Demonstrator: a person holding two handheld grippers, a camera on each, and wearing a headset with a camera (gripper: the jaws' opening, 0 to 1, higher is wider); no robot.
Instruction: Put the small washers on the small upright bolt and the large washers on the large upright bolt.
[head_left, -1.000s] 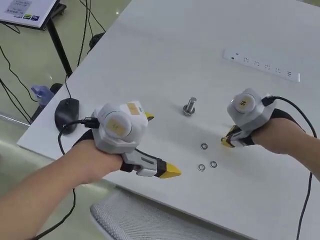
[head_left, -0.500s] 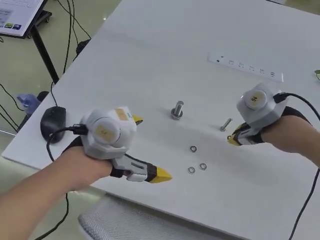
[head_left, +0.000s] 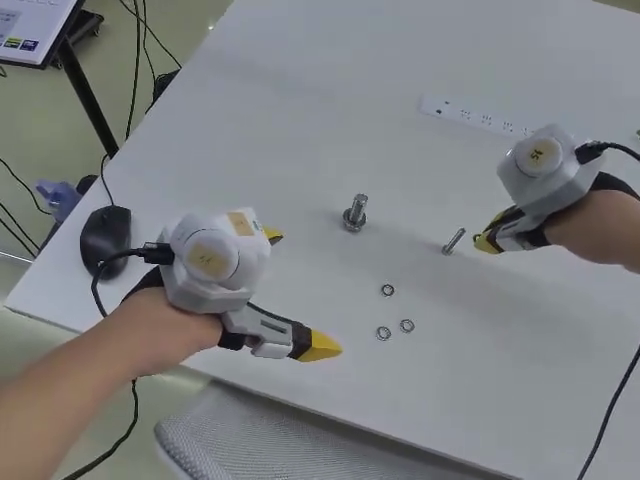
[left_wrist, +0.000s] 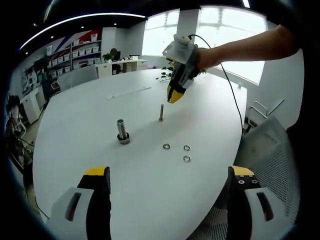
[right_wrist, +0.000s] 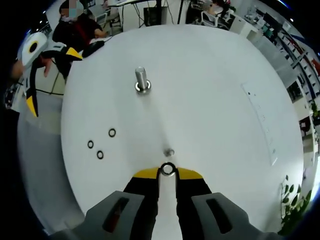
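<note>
Pinching a washer (right_wrist: 168, 169) between its nearly closed tips, the right gripper (head_left: 486, 245) hovers just right of the small upright bolt (head_left: 453, 241). To the left stands the large upright bolt (head_left: 355, 214). Three loose washers (head_left: 387, 291) lie on the white table (head_left: 300, 110), nearer than both bolts. At the near left, the left gripper (head_left: 296, 292) is empty, its jaws spread wide.

obstacles: large bolt (head_left: 355, 214), small bolt (head_left: 453, 241) upright mid-table | free: bare tabletop (head_left: 300, 120) around them (power strip (head_left: 478, 118) lies well beyond)
</note>
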